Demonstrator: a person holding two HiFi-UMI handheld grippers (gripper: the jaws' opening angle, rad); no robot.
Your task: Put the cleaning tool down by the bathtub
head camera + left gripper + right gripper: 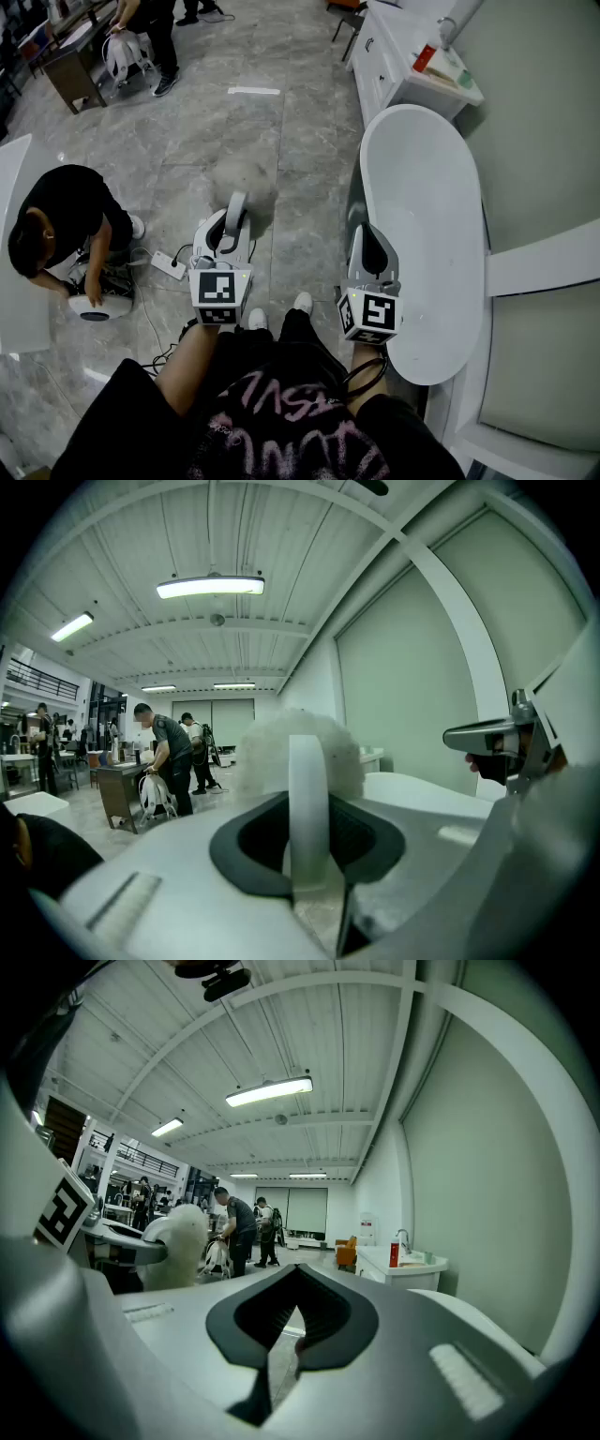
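Note:
The cleaning tool is a fluffy grey-white duster [246,180] on a flat white handle [235,212]. My left gripper [228,234] is shut on that handle and holds the duster out over the floor, left of the bathtub [424,234]. In the left gripper view the handle [307,803] stands upright between the jaws, with the fluffy head [286,747] behind it. My right gripper [371,247] is shut with nothing in it, beside the white oval tub's left rim. The right gripper view shows its jaws closed [289,1321], the duster [180,1241] to the left and the tub [487,1326] at lower right.
A person [64,223] crouches on the floor at left by a white device [95,307], with a power strip [170,265] and cables nearby. A white sink cabinet [398,70] stands beyond the tub. Other people [155,37] stand far back by a table.

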